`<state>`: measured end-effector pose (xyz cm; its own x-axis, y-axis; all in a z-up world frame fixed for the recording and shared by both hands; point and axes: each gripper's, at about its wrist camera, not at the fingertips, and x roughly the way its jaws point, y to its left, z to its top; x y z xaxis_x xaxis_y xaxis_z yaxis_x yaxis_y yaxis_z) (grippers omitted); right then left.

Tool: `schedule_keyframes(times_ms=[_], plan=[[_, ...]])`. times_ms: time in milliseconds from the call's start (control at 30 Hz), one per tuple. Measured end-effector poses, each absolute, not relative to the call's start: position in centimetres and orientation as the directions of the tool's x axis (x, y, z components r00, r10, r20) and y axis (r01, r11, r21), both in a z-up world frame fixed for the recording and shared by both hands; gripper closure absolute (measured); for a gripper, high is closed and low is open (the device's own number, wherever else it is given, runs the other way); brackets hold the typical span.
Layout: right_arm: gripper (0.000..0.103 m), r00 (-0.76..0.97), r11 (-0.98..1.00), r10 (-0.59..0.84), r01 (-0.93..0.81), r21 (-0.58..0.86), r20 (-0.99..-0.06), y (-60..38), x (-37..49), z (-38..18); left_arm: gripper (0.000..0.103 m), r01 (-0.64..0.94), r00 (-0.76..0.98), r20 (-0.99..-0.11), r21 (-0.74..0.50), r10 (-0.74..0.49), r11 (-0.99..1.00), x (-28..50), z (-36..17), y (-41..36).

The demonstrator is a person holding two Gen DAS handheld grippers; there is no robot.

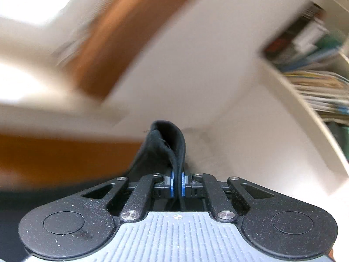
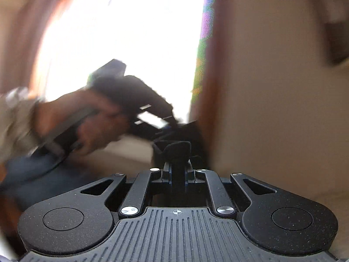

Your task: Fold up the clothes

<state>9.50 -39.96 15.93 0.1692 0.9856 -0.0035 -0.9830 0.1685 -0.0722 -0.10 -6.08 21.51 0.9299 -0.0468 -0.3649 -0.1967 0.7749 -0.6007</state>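
Blur smears most of both views, so the room reads only as streaks. In the left wrist view a pale wall (image 1: 196, 65) fills the middle, a brown band (image 1: 122, 39) sweeps from 7 o'clock up toward 12, and a shelf (image 1: 316, 72) of coloured spines sits at 2 o'clock, too streaked to tell single items. A brown surface (image 1: 54, 152) lies at 9 o'clock; whether it is a desk cannot be told.

In the right wrist view a blown-out window (image 2: 130, 32) takes the upper left, with a reddish curtain (image 2: 26, 32) at 10 o'clock and a pale wall at 3 o'clock.

A black cloth (image 1: 165, 144) is the task's thing. Only a folded edge of it shows, standing up out of the left tongs (image 1: 177, 181), which are clenched on it between blue pads (image 1: 172, 181); the rest of the garment hangs out of sight below.

In the right wrist view the right tongs (image 2: 177, 174) are likewise clenched on a dark tuft of the cloth (image 2: 177, 150) at 6 o'clock from centre.

At 9 o'clock there, a hand (image 2: 87, 118) with a light sleeve (image 2: 15, 118) grips the other tool, blurred and backlit; dark cloth hangs near its tip at the centre.
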Motion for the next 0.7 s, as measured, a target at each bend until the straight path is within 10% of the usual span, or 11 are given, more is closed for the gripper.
schedule_keyframes(times_ms=[100, 367, 700], plan=[[0.092, 0.31, 0.3, 0.945, -0.949, 0.094, 0.108, -43.2, 14.0, 19.3, 0.097, -0.153, 0.919, -0.391, -0.489, -0.059, 0.859, 5.5, 25.8, -9.5], [0.092, 0.347, 0.34, 0.938, -0.912, 0.231, -0.01, -46.4, 19.2, 17.7, 0.097, -0.134, 0.879, -0.471, -0.389, -0.072, 0.912, 13.0, 25.2, -14.0], [0.092, 0.084, 0.072, 0.995, -0.981, 0.183, 0.061, -41.2, 12.5, 20.8, 0.097, -0.204, 0.873, -0.486, -0.268, 0.051, 0.942, 3.8, 28.8, -9.5]])
